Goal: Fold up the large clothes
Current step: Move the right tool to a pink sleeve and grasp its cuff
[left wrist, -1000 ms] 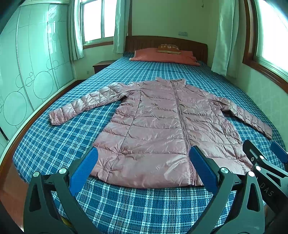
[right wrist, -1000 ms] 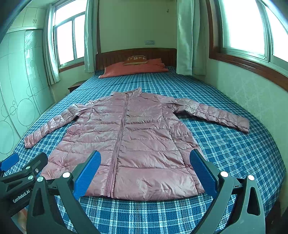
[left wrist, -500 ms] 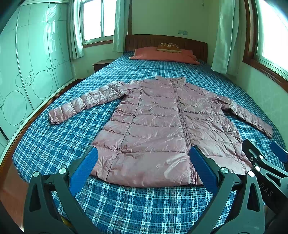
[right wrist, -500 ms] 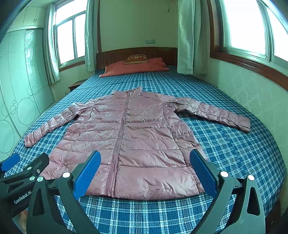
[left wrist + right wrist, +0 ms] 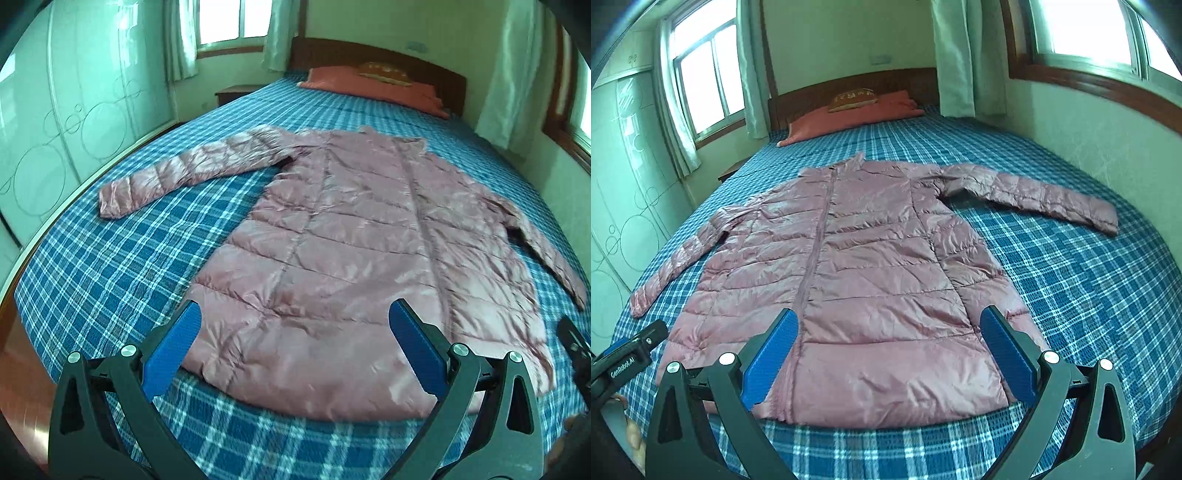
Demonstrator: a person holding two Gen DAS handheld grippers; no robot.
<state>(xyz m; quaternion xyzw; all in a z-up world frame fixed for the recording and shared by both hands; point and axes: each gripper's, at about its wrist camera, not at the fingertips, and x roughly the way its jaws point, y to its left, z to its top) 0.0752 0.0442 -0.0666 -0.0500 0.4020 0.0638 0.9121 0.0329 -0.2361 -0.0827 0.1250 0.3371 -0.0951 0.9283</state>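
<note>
- Left wrist view: our left claw [image 5: 293, 334] hangs with its blue pads wide apart, holding nothing, above the jacket's [image 5: 354, 251] hem near the foot edge of the bed [image 5: 122, 258].
- Our right claw [image 5: 886, 338] is likewise spread and empty over the hem.
- We see the pink jacket lying flat, zipped, both sleeves stretched toward the side edges.
- An orange pillow [image 5: 849, 116] sits at the head edge.

left wrist: foot of bed [image 5: 92, 266], facing headboard | right wrist: same, shared
</note>
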